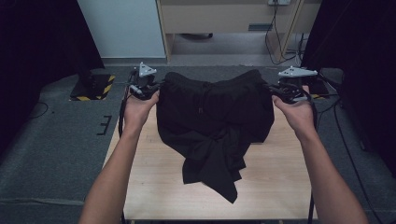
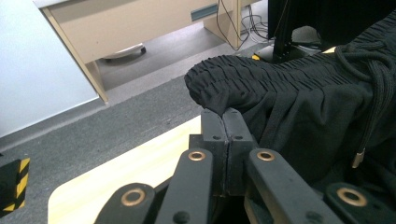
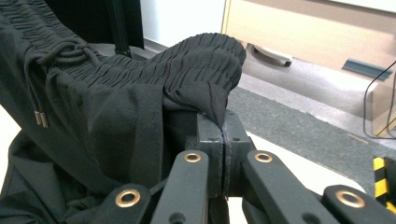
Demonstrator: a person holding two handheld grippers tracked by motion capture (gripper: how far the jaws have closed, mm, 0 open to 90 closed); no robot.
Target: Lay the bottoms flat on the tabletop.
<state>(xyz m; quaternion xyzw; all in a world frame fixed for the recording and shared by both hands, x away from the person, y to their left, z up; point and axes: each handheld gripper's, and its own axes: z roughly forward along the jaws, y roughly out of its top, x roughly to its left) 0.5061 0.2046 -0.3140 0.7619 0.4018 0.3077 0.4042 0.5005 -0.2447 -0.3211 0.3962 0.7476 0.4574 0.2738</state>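
A pair of black shorts (image 1: 215, 116) with a ribbed elastic waistband (image 2: 280, 77) and a metal-tipped drawstring (image 2: 357, 158) hangs stretched between the two tools over the far half of the wooden surface (image 1: 280, 186). The left tool (image 1: 142, 88) and right tool (image 1: 290, 91) are each clamped tight on a waistband corner. The legs lie crumpled on the surface, whose near part and side edges are bare; grey carpet (image 1: 56, 140) surrounds it.

I work at a light wooden table (image 1: 280, 186) standing on grey carpet (image 1: 56, 140). Ahead of me stands a pale wooden desk (image 1: 224, 18) with cables (image 1: 275, 32) hanging beside it, next to a white panel (image 1: 121, 28). Black curtains (image 1: 37, 37) close off both sides.
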